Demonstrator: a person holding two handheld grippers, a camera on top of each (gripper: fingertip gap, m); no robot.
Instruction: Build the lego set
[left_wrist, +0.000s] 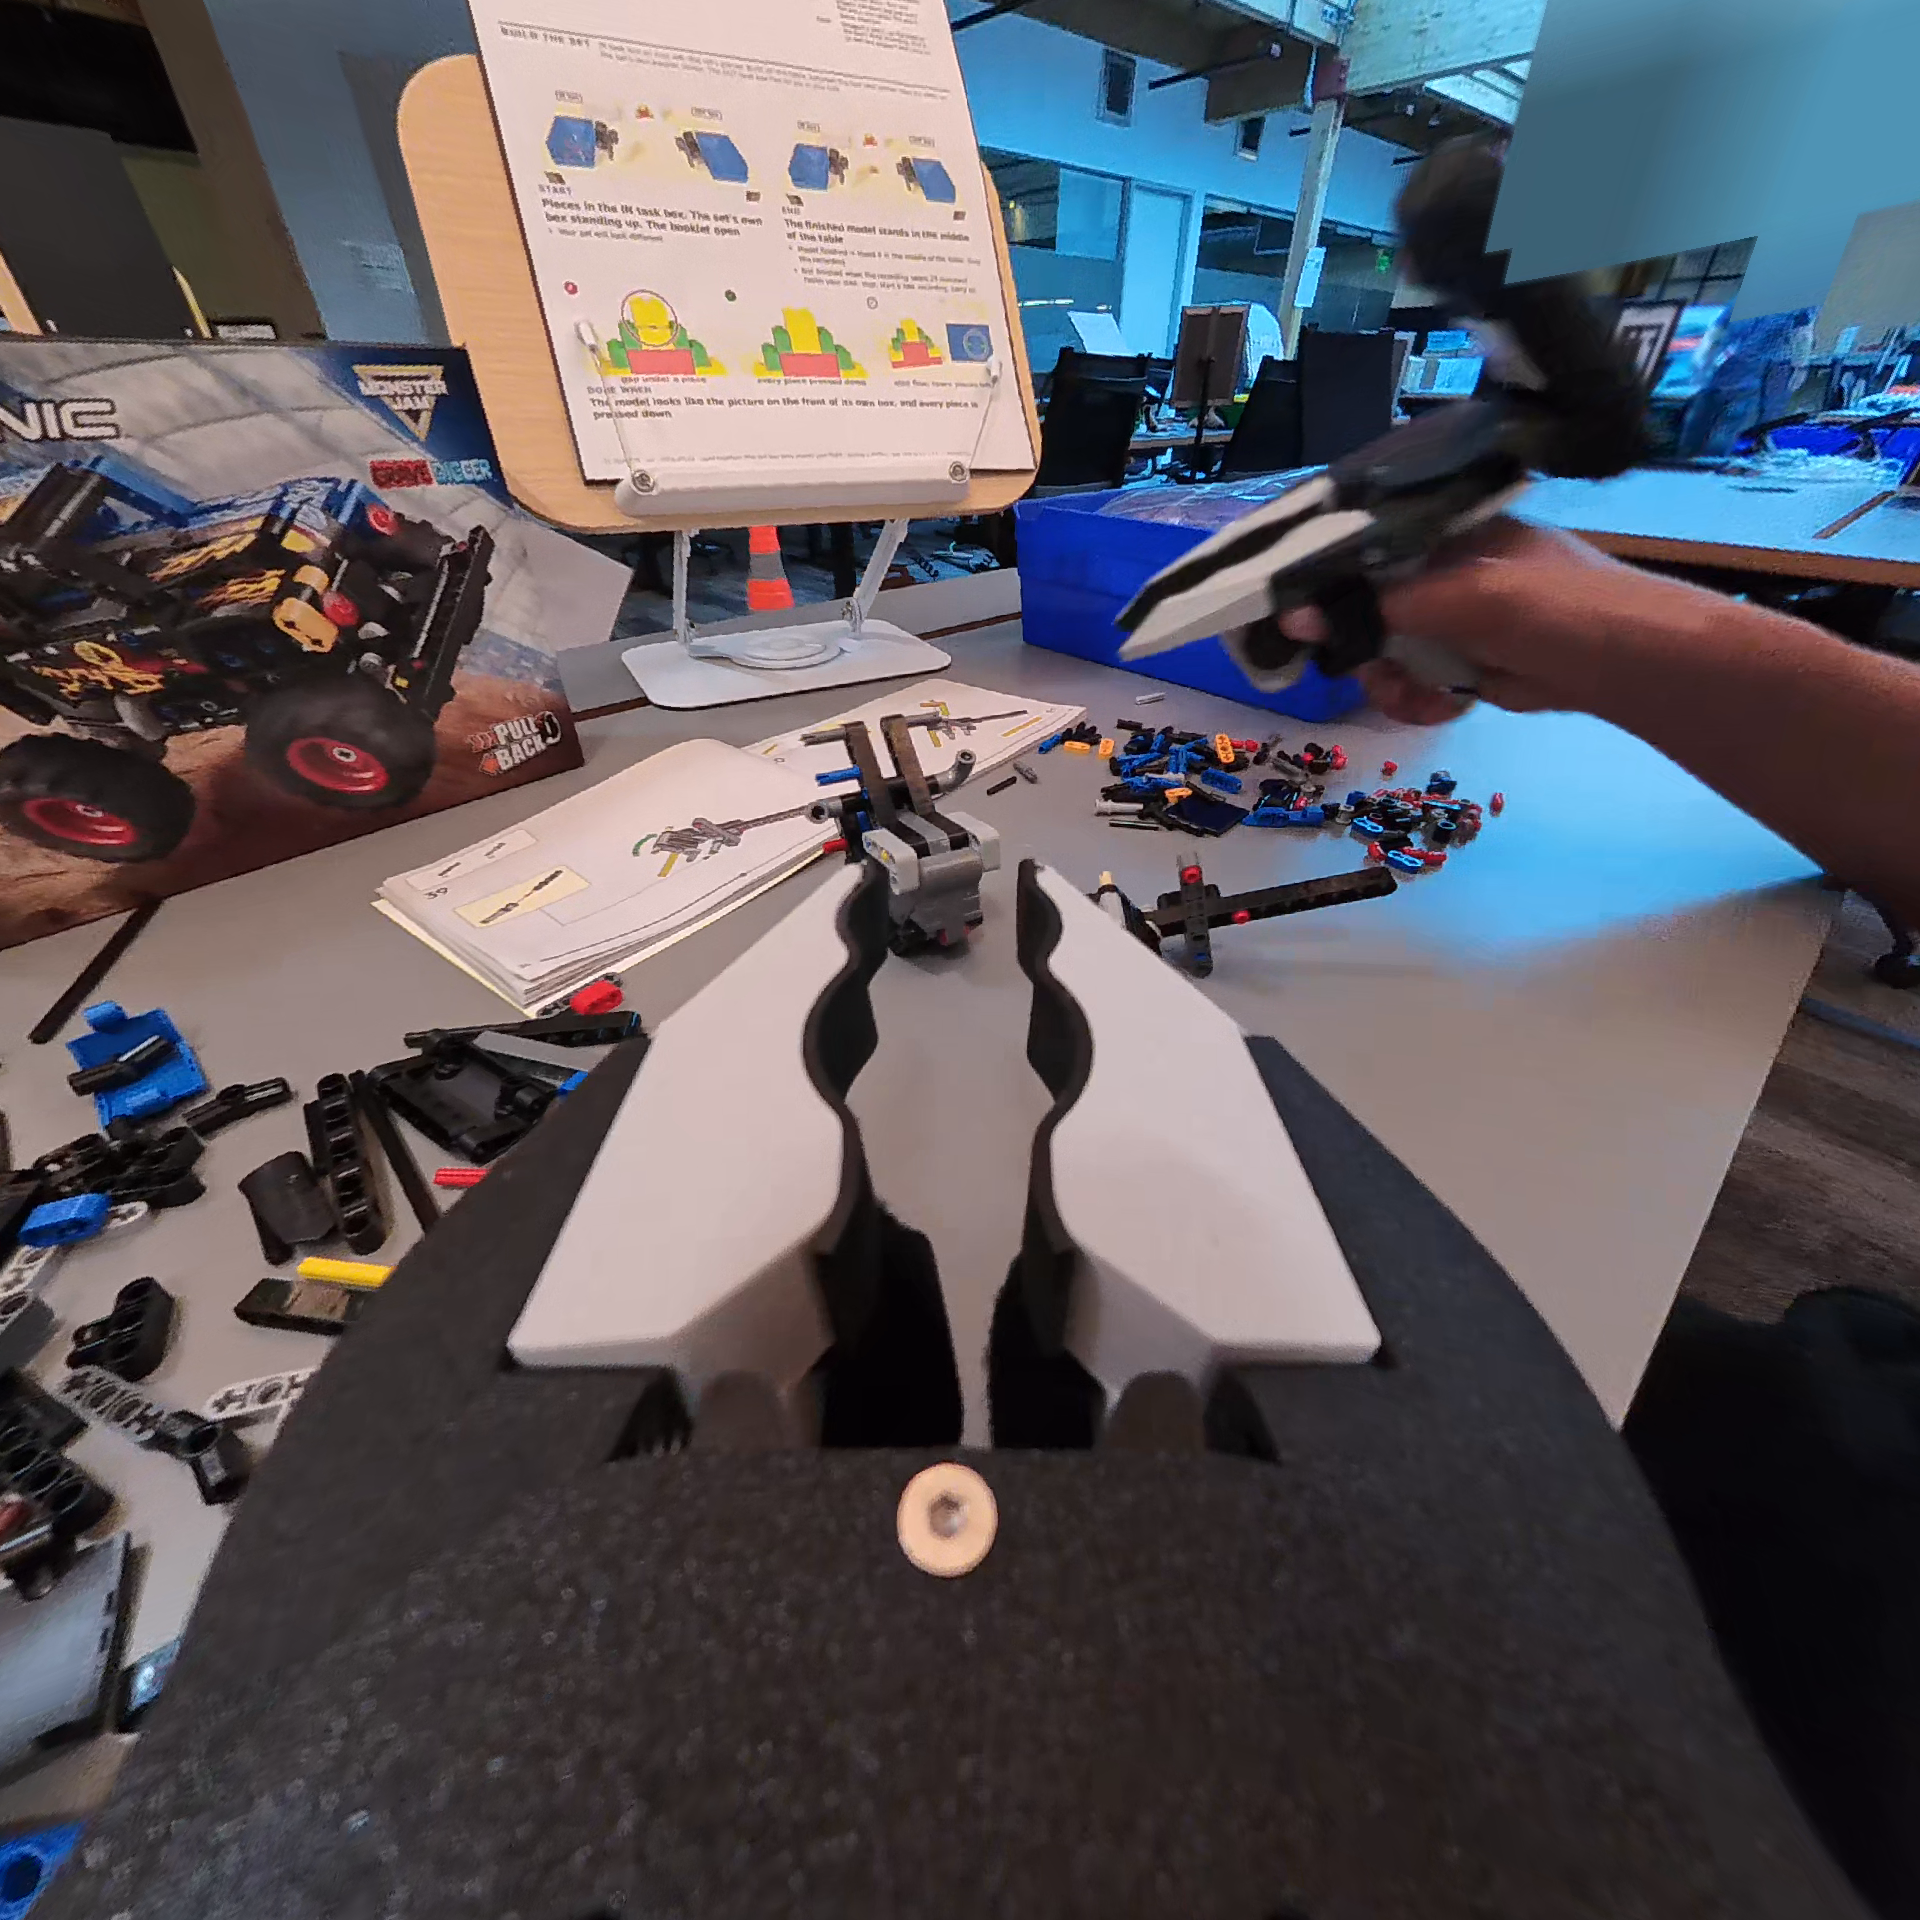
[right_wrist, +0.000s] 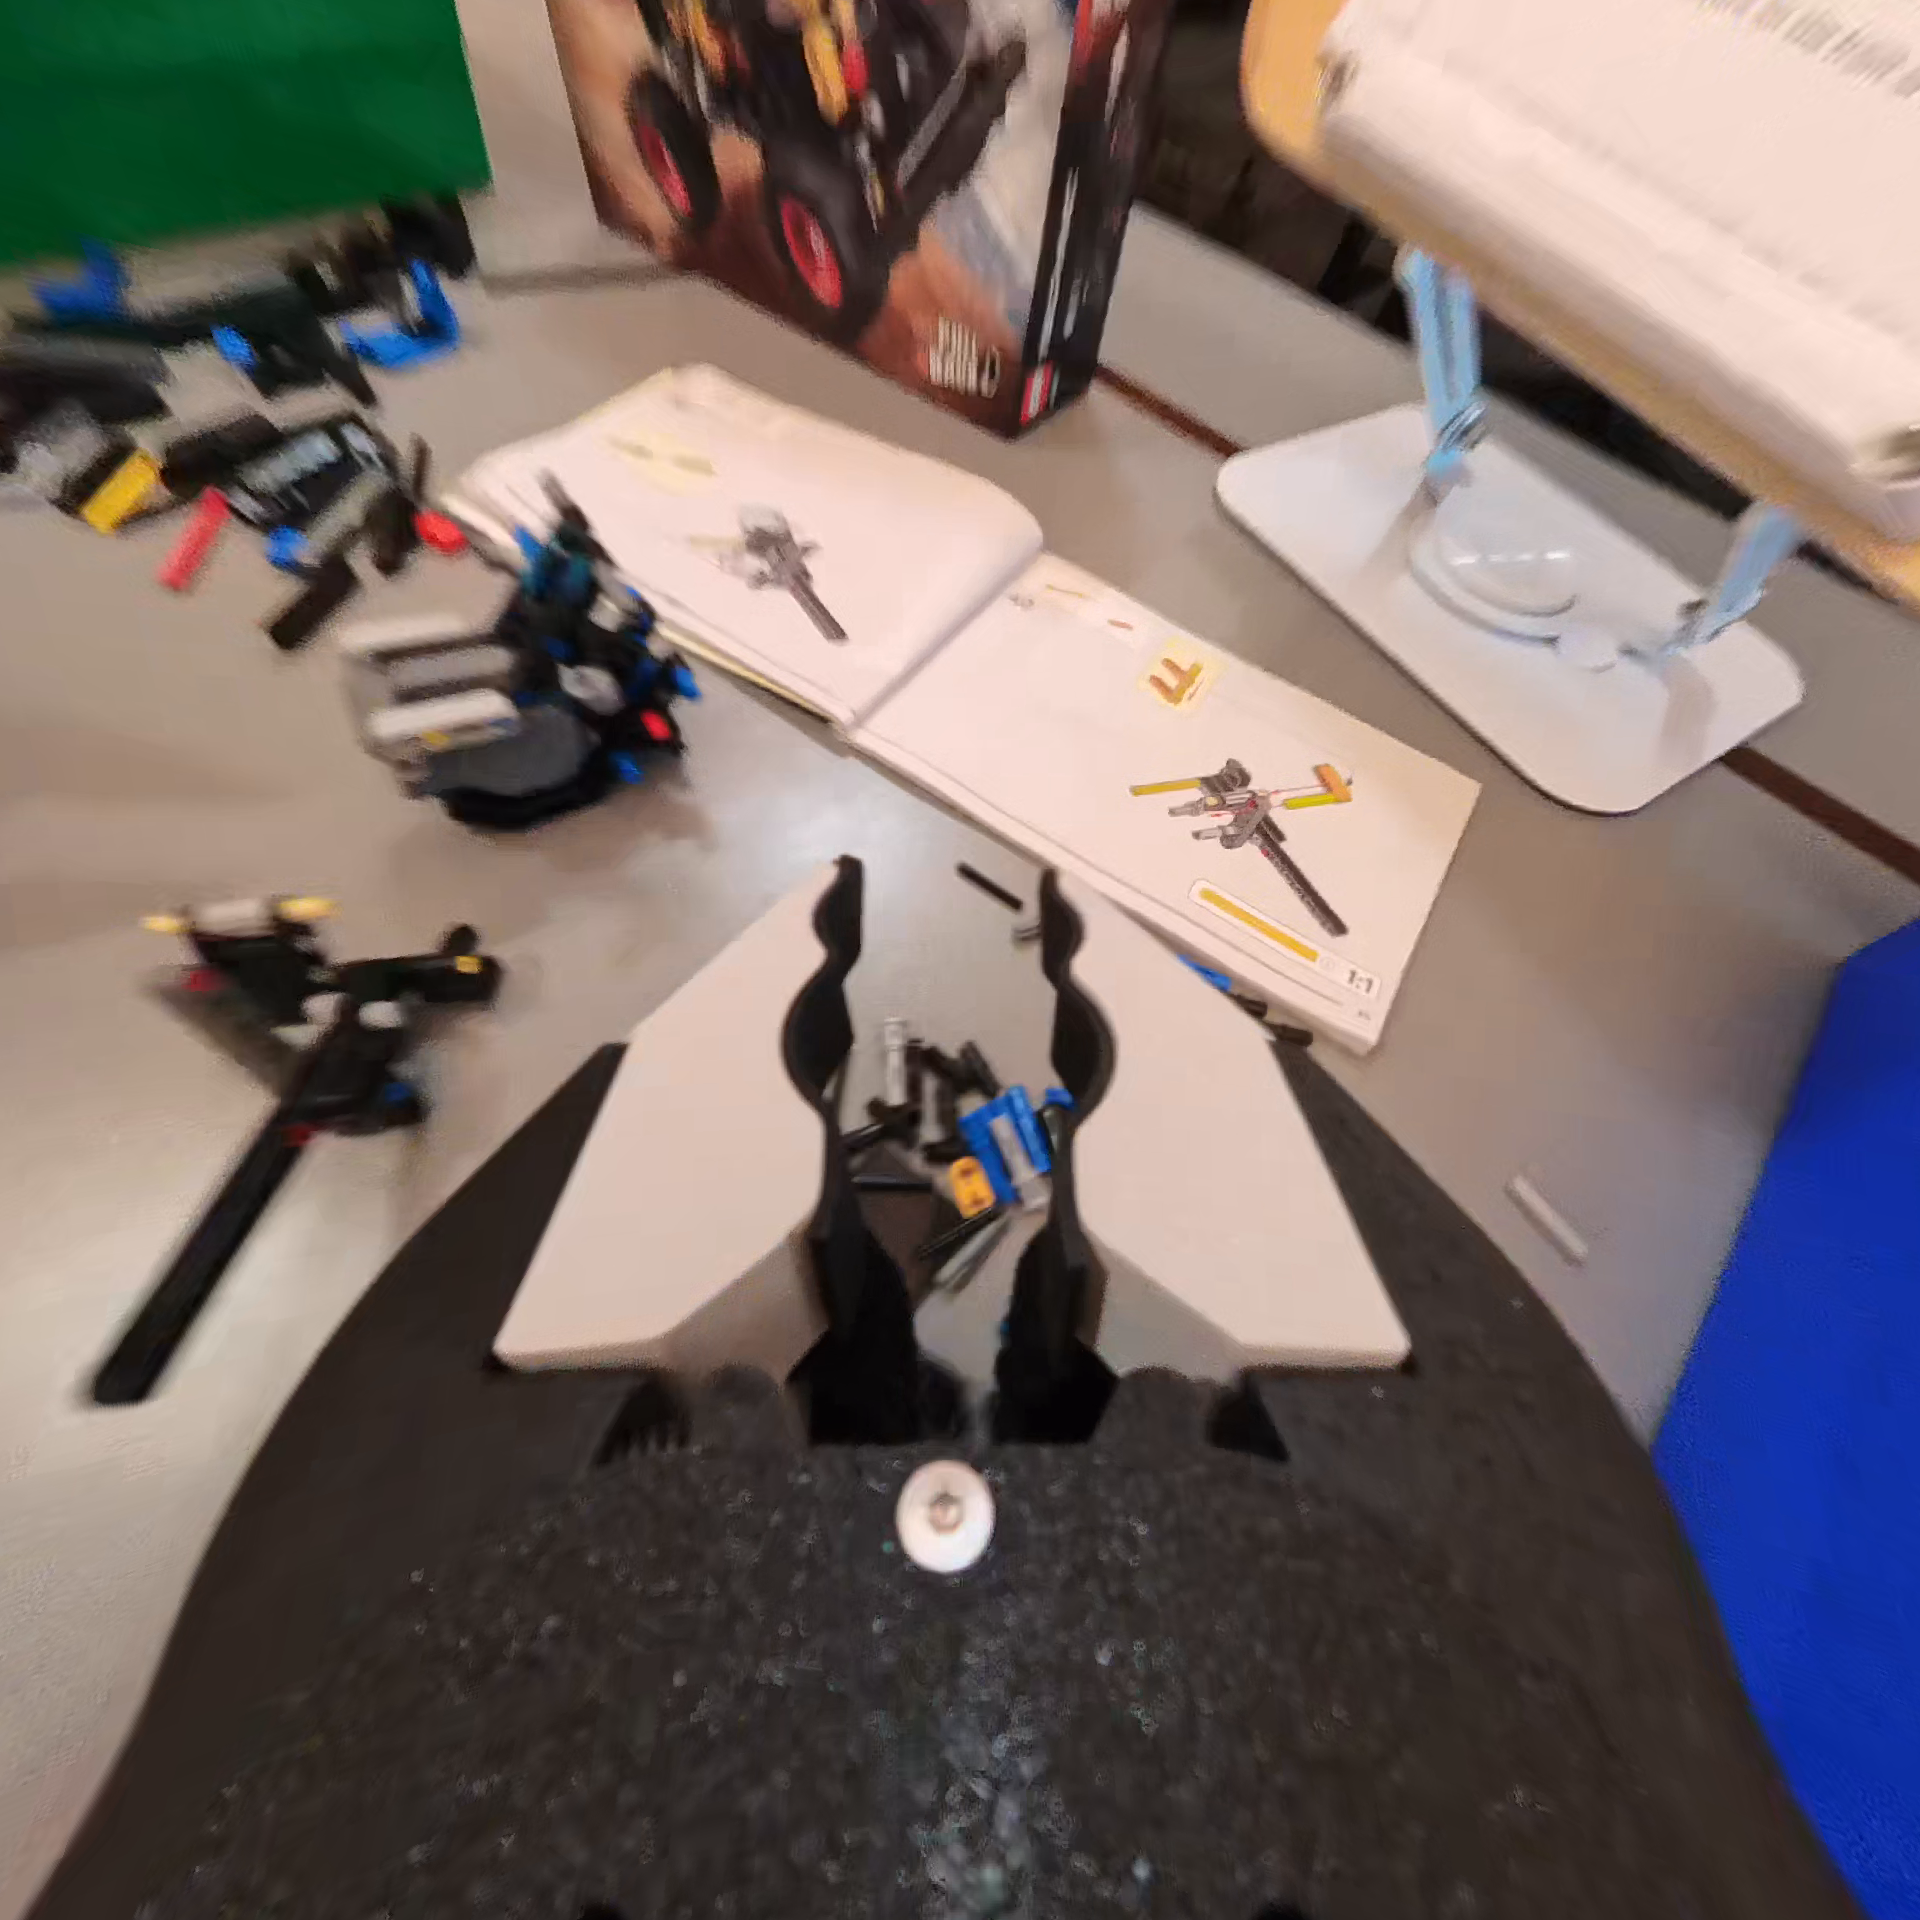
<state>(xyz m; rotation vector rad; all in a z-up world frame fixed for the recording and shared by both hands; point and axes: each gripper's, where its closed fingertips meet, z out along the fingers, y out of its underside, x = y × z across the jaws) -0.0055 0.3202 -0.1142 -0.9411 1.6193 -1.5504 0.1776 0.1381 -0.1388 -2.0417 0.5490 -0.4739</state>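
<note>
Hovering with jaws parted and empty, the left gripper is framing a knobbly grey-black assembly; the right gripper, likewise parted, is hanging over smooth grey table beside scattered small pins.

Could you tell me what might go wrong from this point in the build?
1. The left tool is open around the grey-and-black assembly, which stands partly on the open booklet; closing off-centre could tip it.
2. The right tool hangs open over the pile of small pins; a grab there could take several or scatter them.
3. The view from the right tool is blurred, so aiming may be poor.
</note>
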